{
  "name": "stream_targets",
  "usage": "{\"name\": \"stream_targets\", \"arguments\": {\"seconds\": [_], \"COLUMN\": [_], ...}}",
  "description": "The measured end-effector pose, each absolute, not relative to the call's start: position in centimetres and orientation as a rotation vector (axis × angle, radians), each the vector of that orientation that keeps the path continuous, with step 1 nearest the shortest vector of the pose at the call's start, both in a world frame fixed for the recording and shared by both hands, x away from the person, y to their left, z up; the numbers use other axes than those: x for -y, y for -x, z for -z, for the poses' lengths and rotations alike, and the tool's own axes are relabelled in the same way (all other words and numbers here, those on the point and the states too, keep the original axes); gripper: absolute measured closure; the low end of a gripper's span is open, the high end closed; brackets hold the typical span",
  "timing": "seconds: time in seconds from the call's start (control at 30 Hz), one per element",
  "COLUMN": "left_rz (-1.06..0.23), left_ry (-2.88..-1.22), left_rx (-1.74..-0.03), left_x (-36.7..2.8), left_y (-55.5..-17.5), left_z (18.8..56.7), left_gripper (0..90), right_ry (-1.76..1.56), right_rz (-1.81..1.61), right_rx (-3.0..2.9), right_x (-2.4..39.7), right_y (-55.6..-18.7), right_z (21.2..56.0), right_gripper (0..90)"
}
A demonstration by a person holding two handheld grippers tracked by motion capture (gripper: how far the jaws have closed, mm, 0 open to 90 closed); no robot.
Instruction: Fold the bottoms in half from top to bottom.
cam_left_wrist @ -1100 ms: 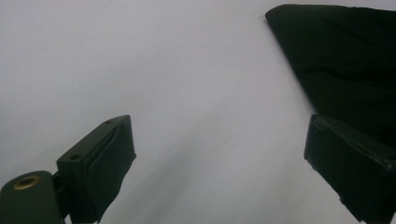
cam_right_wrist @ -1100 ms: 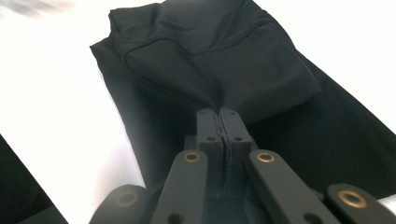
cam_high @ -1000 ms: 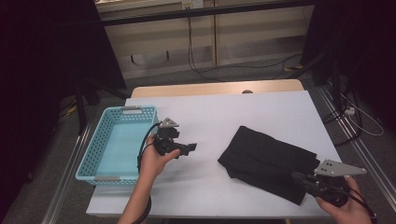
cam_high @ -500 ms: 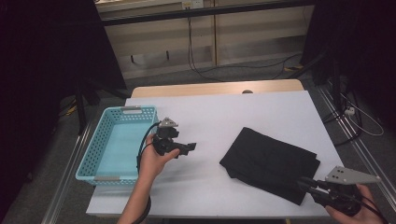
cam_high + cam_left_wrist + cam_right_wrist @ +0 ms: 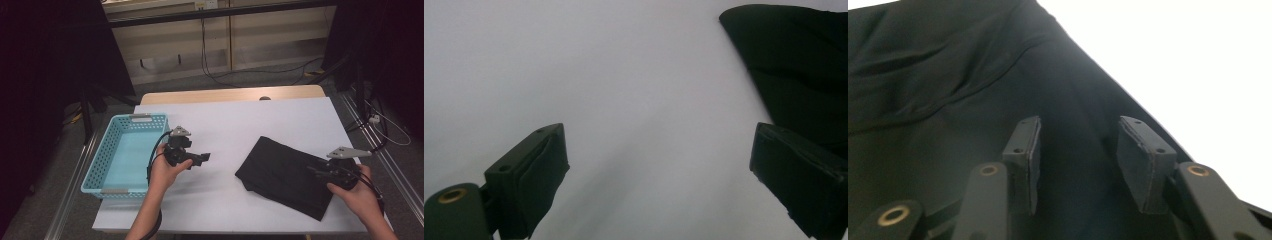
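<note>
dim room, cabling along the back wall; white table (image 5: 250, 120) under the high view. near edge first: right gripper (image 5: 314, 171) at about 4 o'clock on the table, over the near-right part of the folded black cloth (image 5: 287, 175). its jaws have just been opening and stand part spread, nothing between them; in the right gripper view the pads hover over dark fabric (image 5: 948, 100), with no pinch. left gripper (image 5: 204, 158) near centre-left, at 9 o'clock of the cloth, jaws spread wide over bare table. blue basket (image 5: 97, 165) at far left. judgement: to grab well, come down on a doubled edge or corner, take both layers, close fully before lifting.
</note>
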State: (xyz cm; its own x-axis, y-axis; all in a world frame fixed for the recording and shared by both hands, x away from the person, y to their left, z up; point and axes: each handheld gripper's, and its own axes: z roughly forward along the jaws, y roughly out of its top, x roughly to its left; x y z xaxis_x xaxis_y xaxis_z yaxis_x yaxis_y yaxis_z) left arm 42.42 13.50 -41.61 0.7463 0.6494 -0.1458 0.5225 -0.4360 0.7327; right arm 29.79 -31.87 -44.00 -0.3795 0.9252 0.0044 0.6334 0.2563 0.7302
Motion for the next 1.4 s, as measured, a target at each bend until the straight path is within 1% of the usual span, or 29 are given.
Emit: {"name": "stream_targets", "arguments": {"seconds": [0.27,0.3,0.37,0.4,0.43,0.57,0.63,0.7,0.87,1.1,1.2,1.27,1.4], "left_rz": [-0.195,-0.196,-0.203,-0.204,-0.204,-0.200,-0.200,-0.202,-0.195,-0.192,-0.196,-0.192,-0.193], "left_ry": [-2.135,-2.131,-2.119,-2.120,-2.120,-2.126,-2.127,-2.124,-2.135,-2.124,-2.134,-2.133,-2.127], "left_rx": [-0.879,-0.880,-0.882,-0.881,-0.881,-0.879,-0.877,-0.876,-0.868,-0.867,-0.855,-0.858,-0.861], "left_x": [-13.5,-13.4,-13.3,-13.3,-13.3,-13.3,-13.3,-13.3,-13.2,-12.8,-12.7,-12.6,-12.6], "left_y": [-42.4,-42.4,-42.4,-42.4,-42.4,-42.3,-42.3,-42.4,-42.3,-42.2,-42.1,-42.1,-42.0], "left_z": [41.6,41.6,41.6,41.6,41.6,41.5,41.5,41.5,41.5,41.5,41.5,41.5,41.4], "left_gripper": [8.5,8.5,8.5,8.5,8.5,8.5,8.5,8.5,8.4,8.3,8.3,8.3,8.3], "right_ry": [-1.425,-1.451,-1.458,-1.450,-1.441,-1.441,-1.446,-1.443,-1.439,-1.449,-1.454,-1.474,-1.531], "right_rz": [-0.896,-0.884,-0.904,-0.890,-0.884,-0.901,-0.917,-0.950,-0.956,-0.907,-0.857,-0.813,-0.798], "right_rx": [-2.129,-2.154,-2.161,-2.161,-2.168,-2.173,-2.165,-2.141,-2.116,-2.114,-2.122,-2.103,-2.081], "right_x": [31.3,31.2,31.1,31.0,30.9,31.1,31.2,31.8,32.9,33.9,34.2,34.3,34.9], "right_y": [-32.1,-32.6,-32.7,-32.6,-32.6,-32.5,-32.5,-32.0,-31.1,-30.5,-30.4,-30.3,-30.3], "right_z": [44.3,44.7,44.9,44.8,44.6,44.4,44.3,43.2,42.0,42.2,42.9,43.3,43.9], "right_gripper": [55.6,60.8,78.6,81.7,83.0,84.2,84.2,84.2,84.2,83.9,78.5,67.7,56.2]}}
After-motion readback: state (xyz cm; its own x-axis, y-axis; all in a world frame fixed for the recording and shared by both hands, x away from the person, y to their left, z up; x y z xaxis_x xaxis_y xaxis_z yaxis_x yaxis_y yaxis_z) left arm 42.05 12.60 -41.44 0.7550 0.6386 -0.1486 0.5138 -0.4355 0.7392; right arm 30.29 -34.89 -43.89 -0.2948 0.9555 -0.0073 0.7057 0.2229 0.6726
